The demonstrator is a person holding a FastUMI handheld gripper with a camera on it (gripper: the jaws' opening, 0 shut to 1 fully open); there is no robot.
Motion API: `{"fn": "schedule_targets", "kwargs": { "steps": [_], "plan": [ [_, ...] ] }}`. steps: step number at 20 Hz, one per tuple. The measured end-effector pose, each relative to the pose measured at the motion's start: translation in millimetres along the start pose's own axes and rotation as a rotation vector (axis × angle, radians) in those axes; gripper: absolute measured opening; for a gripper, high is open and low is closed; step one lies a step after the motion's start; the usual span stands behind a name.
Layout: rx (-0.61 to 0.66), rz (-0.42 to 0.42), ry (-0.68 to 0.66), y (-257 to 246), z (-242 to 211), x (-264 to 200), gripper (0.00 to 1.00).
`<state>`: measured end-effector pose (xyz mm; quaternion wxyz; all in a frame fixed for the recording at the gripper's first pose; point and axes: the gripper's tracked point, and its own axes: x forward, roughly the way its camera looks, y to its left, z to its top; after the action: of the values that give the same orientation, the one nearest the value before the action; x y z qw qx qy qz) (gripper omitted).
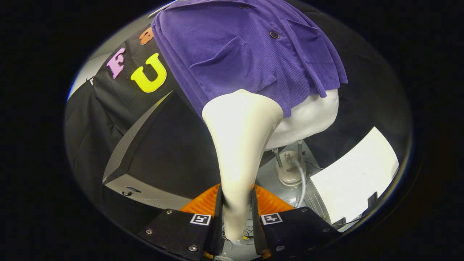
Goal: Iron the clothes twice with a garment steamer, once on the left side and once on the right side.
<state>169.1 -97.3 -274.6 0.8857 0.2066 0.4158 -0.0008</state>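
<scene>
A cream garment steamer (241, 137) runs up from between my fingers, its narrow handle clamped by both of them and its wide head lying against the lower hem of the clothes. My gripper (236, 214) is shut on that handle. The clothes are a purple ribbed jacket (246, 54) with dark buttons and two chest pockets, worn on a white mannequin torso (308, 119). The steamer head covers the hem on the jacket's left pocket side.
The mannequin stands on thin metal rods above a round cream base (288, 170) with a grey hose (302, 181) on a grey floor. A white panel (355, 174) lies beyond my right finger. A dark box with a grey rim (145, 145) stands to the left.
</scene>
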Motion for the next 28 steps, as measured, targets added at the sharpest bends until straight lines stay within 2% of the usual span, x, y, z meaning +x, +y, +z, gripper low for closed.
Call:
{"fn": "schedule_targets", "kwargs": {
  "steps": [3, 7, 13, 20, 25, 28],
  "plan": [
    [-0.019, 0.031, -0.057, 16.9, 2.7, -41.7, 0.36],
    [-0.054, 0.071, -0.155, 29.0, 30.5, -110.8, 0.36],
    [-0.076, 0.096, -0.304, 54.3, 103.0, -175.3, 0.36],
    [-0.077, 0.101, -0.488, 49.7, 193.0, -229.7, 0.36],
    [-0.042, 0.140, -0.584, 48.9, 247.9, -251.1, 0.36],
    [-0.033, 0.131, -0.666, 45.0, 281.5, -256.2, 0.36]
  ]
}}
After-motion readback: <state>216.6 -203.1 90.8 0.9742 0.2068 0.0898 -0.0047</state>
